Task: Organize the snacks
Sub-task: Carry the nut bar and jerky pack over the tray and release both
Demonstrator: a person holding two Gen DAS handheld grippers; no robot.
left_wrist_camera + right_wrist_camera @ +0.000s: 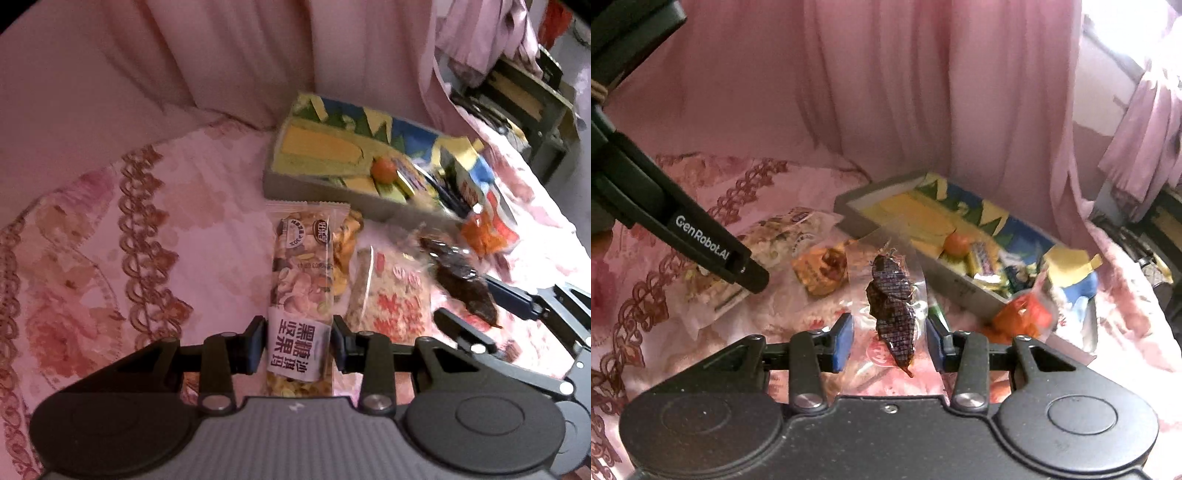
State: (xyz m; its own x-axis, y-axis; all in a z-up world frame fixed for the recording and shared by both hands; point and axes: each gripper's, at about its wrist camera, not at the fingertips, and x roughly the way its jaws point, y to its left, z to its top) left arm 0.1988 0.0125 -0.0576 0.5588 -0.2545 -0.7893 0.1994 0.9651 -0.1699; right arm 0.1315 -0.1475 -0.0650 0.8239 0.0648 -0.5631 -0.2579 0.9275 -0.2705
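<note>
In the left wrist view my left gripper [299, 343] is shut on the near end of a long nut bar packet [303, 273] with a white label. The bar points away toward an open cardboard box [325, 192] printed with corn. In the right wrist view my right gripper [890, 341] is shut on a clear packet holding a dark brown dried piece [892, 306], lifted above the bedspread. That dark packet [461, 284] also shows at the right of the left wrist view, beside the right gripper's fingers [513, 299]. One left finger [713, 251] crosses the right wrist view.
The box [964, 291] holds a small orange fruit [956, 243] and several wrapped snacks. Loose on the pink floral bedspread [147, 229] lie a red-and-white packet [395, 295], an orange packet [1023, 314], a yellow-brown packet [823, 269] and a pale packet [783, 236]. Pink curtains [886, 92] hang behind.
</note>
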